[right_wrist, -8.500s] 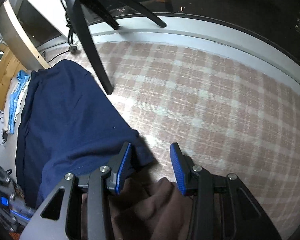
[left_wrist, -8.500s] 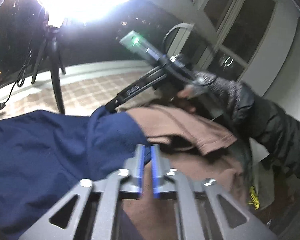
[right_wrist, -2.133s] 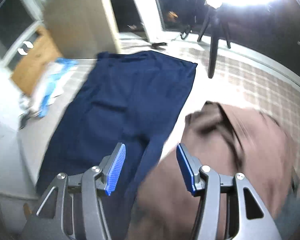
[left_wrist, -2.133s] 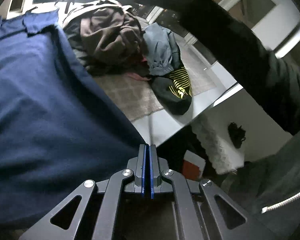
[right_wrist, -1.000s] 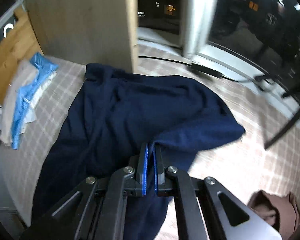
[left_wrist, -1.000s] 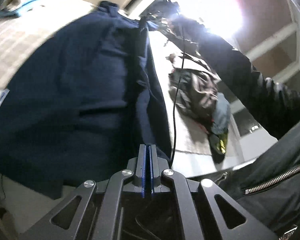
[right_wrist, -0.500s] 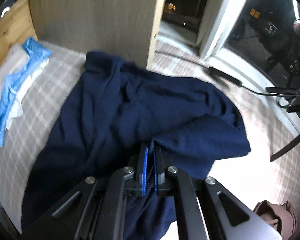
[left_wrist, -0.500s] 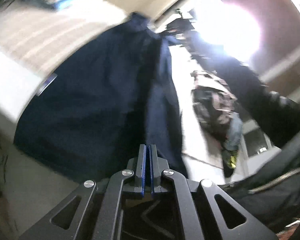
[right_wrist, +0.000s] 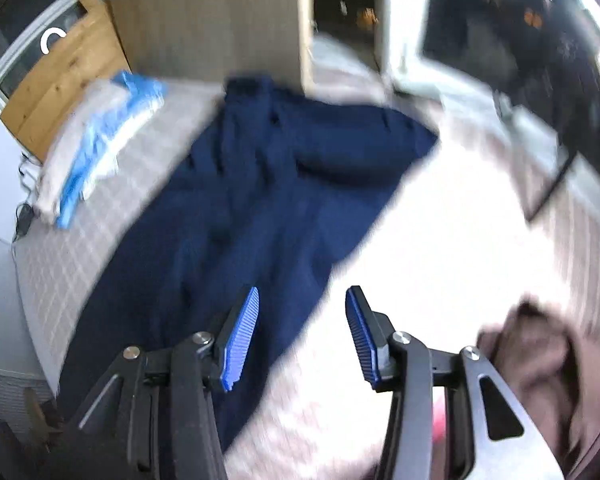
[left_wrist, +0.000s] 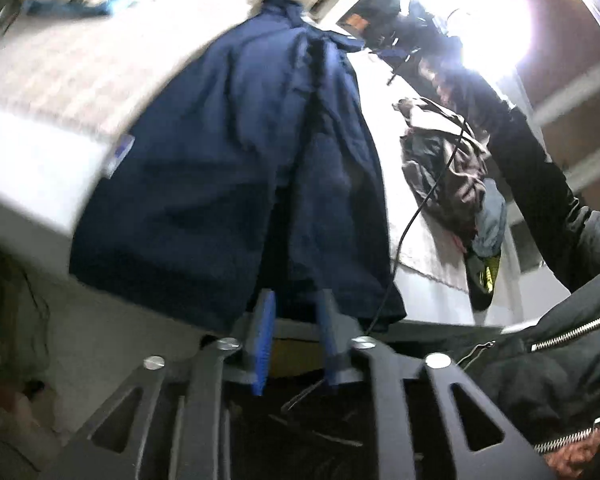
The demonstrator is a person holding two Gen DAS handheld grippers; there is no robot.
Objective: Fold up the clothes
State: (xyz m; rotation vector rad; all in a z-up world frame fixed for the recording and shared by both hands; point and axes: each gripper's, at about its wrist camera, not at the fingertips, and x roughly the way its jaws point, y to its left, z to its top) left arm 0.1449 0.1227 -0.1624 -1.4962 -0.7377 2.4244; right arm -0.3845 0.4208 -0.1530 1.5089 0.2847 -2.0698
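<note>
A navy garment (left_wrist: 236, 168) lies lengthwise on the checked bed cover (left_wrist: 72, 68), and its near hem hangs over the mattress edge. My left gripper (left_wrist: 296, 320) sits at that hem with its jaws opening. The blue pads (left_wrist: 265, 336) stand apart and do not press the cloth. In the right wrist view the same navy garment (right_wrist: 260, 200) is spread out with a fold along its right side. My right gripper (right_wrist: 302, 320) hovers over its right edge, jaws opening, with nothing between the pads (right_wrist: 240, 332).
A pile of brown, grey and black-yellow clothes (left_wrist: 452, 184) lies on the right of the bed, with a brown garment (right_wrist: 540, 364) next to my right gripper. A folded blue-and-white stack (right_wrist: 96, 148) sits by the wooden headboard (right_wrist: 60, 80). A person's dark sleeve (left_wrist: 540, 184) and a thin cable (left_wrist: 420, 208) cross the right side.
Both grippers were shut on the navy garment and have let it go, with their jaws now apart. The right gripper has swung right, off the fold and toward the bare cover.
</note>
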